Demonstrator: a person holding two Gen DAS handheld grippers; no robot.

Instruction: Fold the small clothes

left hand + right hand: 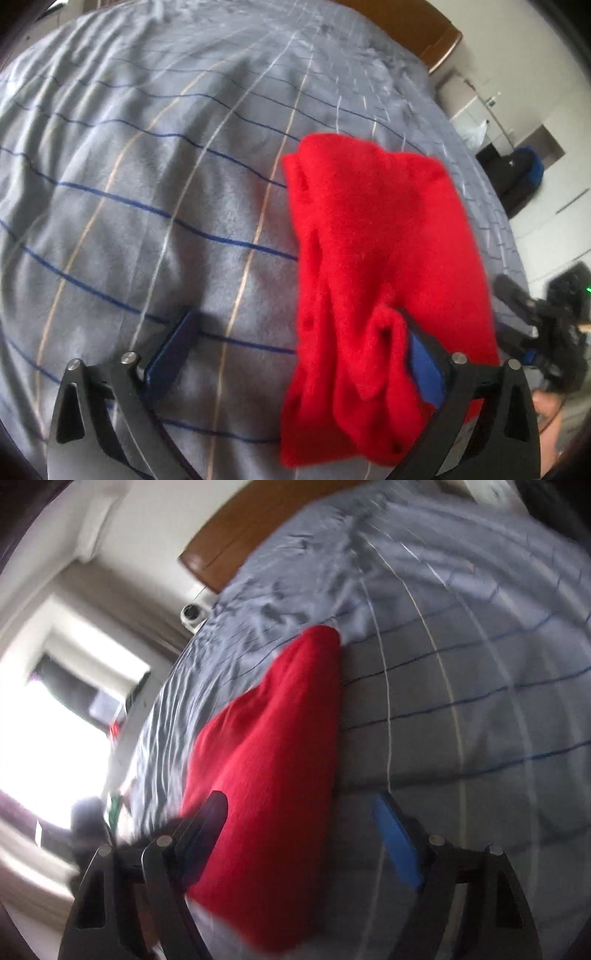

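Red knitted garment [376, 258] is lying bunched on the grey checked bedspread [147, 184], draping over one finger of the spread left gripper [295, 354]; the right gripper [306, 834] is standing spread too, pinching nothing.

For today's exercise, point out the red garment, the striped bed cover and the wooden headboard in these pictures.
red garment [373, 229]: left wrist view, middle of its upper folded panel.
striped bed cover [147, 184]: left wrist view, bare grey area left of the garment.
wooden headboard [236, 542]: right wrist view, its brown face.
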